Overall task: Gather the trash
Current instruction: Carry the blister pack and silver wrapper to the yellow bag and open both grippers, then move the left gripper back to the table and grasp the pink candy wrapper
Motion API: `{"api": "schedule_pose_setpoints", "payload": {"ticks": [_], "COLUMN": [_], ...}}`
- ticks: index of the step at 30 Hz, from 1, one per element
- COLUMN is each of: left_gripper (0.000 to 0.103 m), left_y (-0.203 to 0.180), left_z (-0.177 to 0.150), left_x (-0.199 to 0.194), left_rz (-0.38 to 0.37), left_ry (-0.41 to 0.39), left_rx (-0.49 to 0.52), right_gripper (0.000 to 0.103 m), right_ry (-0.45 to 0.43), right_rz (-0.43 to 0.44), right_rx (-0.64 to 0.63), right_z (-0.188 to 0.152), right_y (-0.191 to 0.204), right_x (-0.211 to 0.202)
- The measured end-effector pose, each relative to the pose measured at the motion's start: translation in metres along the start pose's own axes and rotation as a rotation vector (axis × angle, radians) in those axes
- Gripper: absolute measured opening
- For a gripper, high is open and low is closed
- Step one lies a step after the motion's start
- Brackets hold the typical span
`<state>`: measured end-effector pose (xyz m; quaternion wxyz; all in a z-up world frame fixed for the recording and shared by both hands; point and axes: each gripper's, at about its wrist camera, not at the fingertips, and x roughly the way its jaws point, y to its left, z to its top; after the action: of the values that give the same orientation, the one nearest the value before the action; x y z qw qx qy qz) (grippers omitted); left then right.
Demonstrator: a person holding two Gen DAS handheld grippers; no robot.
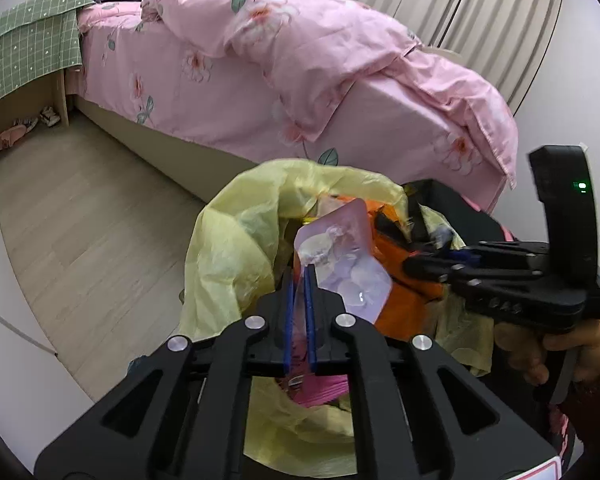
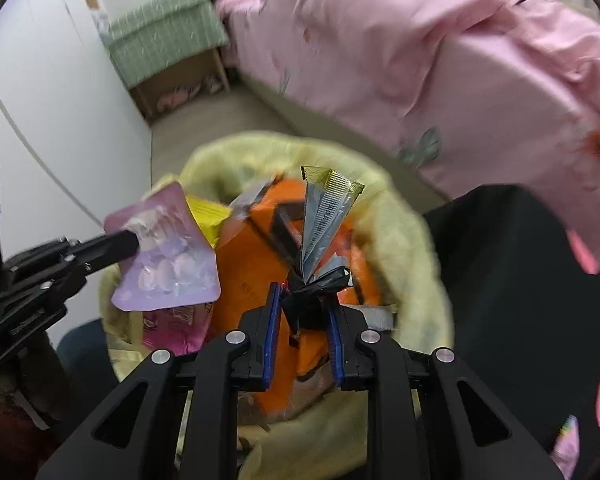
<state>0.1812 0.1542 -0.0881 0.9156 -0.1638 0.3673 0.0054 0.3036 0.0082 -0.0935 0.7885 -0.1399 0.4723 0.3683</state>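
Fingers [image 1: 288, 304] w/ pink packet [image 1: 340, 264], bag [image 1: 228, 248] below

Pink floral bed [image 1: 228, 80], pale wood floor [image 1: 80, 216], beige curtains [image 1: 480, 4].

left gripper [image 1: 299, 280] clamped on a pale pink plastic wrapper [image 1: 342, 264], held over a yellow trash bag [image 1: 236, 248] stuffed with an orange package [image 1: 412, 304]. right gripper [image 1: 414, 266] at the right, over the bag's far rim, gripped by a hand [image 1: 556, 348] in a red sleeve. pink floral bed [image 1: 300, 64] behind, wooden floor [image 1: 80, 232] to the left.
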Motion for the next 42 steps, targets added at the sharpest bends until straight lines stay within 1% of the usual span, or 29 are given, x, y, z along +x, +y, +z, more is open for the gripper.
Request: {"api": "schedule_pose_setpoints", "payload": {"ticks": [3,5,6,9,10,11,12,13,14,15,16,17,18,19,20,21,23,24,26,30,32,33,36,38,40,42], "left_gripper": [0.004,0.004,0.005,0.006,0.009,0.015,0.025,0.030,0.036,0.039,0.041,0.047,0.052,0.055,0.059,0.062,0.063,0.065,0.070,0.074,0.077,0.080,0.084,0.085,0.086,0.089], "left_y": [0.004,0.005,0.006,0.005,0.005,0.005,0.006,0.006,0.008,0.009,0.009,0.010,0.010,0.010,0.010,0.010,0.011,0.010,0.008,-0.004,-0.014,-0.019,-0.036,-0.053,-0.069,-0.093], "left_z": [-0.004,-0.006,-0.007,-0.005,-0.004,-0.002,0.001,0.003,0.005,0.008,0.009,0.011,0.012,0.014,0.015,0.016,0.017,0.018,0.017,0.013,0.011,0.009,0.000,-0.007,-0.012,-0.019], "left_x": [0.006,0.009,0.009,0.005,0.004,0.001,-0.002,-0.004,-0.009,-0.013,-0.016,-0.022,-0.028,-0.035,-0.041,-0.046,-0.056,-0.061,-0.069,-0.078,-0.080,-0.080,-0.078,-0.074,-0.070,-0.064], "left_rz": [0.000,-0.003,-0.007,-0.030,-0.038,-0.052,-0.063,-0.068,-0.077,-0.080,-0.081,-0.080,-0.074,-0.065,-0.057,-0.051,-0.041,-0.039,-0.037,-0.052,-0.061,-0.066,-0.074,-0.103,-0.130,-0.174], "left_ry": [0.021,0.032,0.034,0.025,0.022,0.016,0.007,-0.001,-0.019,-0.033,-0.042,-0.059,-0.079,-0.104,-0.123,-0.136,-0.166,-0.178,-0.193,-0.185,-0.176,-0.170,-0.164,-0.147,-0.129,-0.104], "left_rx": [-0.012,-0.016,-0.017,-0.023,-0.027,-0.034,-0.048,-0.056,-0.074,-0.084,-0.088,-0.091,-0.092,-0.095,-0.100,-0.105,-0.118,-0.124,-0.133,-0.110,-0.093,-0.085,-0.068,-0.036,-0.010,0.037], "right_gripper": [0.021,0.021,0.021,0.023,0.029,0.032,0.039,0.042,0.042,0.043,0.043,0.044,0.047,0.048,0.048,0.048,0.049,0.049,0.049,0.049,0.049,0.049,0.049,0.054,0.054,0.054], "right_ry": [0.060,0.072,0.066,0.004,-0.025,-0.039,-0.050,-0.055,-0.050,-0.044,-0.039,-0.040,-0.045,-0.052,-0.062,-0.075,-0.117,-0.135,-0.175,-0.239,-0.278,-0.297,-0.340,-0.338,-0.322,-0.293], "right_rz": [0.025,-0.006,-0.008,-0.006,-0.008,-0.013,-0.020,-0.023,-0.021,-0.022,-0.030,-0.055,-0.065,-0.070,-0.061,-0.048,-0.016,-0.009,-0.029,-0.094,-0.129,-0.149,-0.227,-0.274,-0.302,-0.314], "right_rx": [-0.024,-0.052,-0.049,-0.030,-0.037,-0.045,-0.056,-0.072,-0.083,-0.096,-0.110,-0.122,-0.123,-0.120,-0.112,-0.104,-0.086,-0.080,-0.069,-0.029,0.007,0.020,0.060,0.096,0.136,0.189], "right_z": [-0.001,-0.006,-0.007,-0.014,-0.016,-0.021,-0.023,-0.026,-0.028,-0.030,-0.033,-0.035,-0.035,-0.037,-0.039,-0.041,-0.044,-0.045,-0.046,-0.055,-0.069,-0.078,-0.112,-0.141,-0.166,-0.194], "right_y": [0.008,0.011,0.010,0.007,0.008,0.011,0.012,0.015,0.015,0.017,0.019,0.020,0.018,0.018,0.018,0.016,0.016,0.015,0.015,0.005,-0.002,-0.005,-0.016,-0.025,-0.035,-0.048], "right_x": [0.017,0.020,0.018,-0.004,-0.013,-0.018,-0.023,-0.027,-0.029,-0.031,-0.033,-0.034,-0.035,-0.039,-0.044,-0.048,-0.062,-0.068,-0.084,-0.116,-0.139,-0.149,-0.180,-0.195,-0.206,-0.215]}}
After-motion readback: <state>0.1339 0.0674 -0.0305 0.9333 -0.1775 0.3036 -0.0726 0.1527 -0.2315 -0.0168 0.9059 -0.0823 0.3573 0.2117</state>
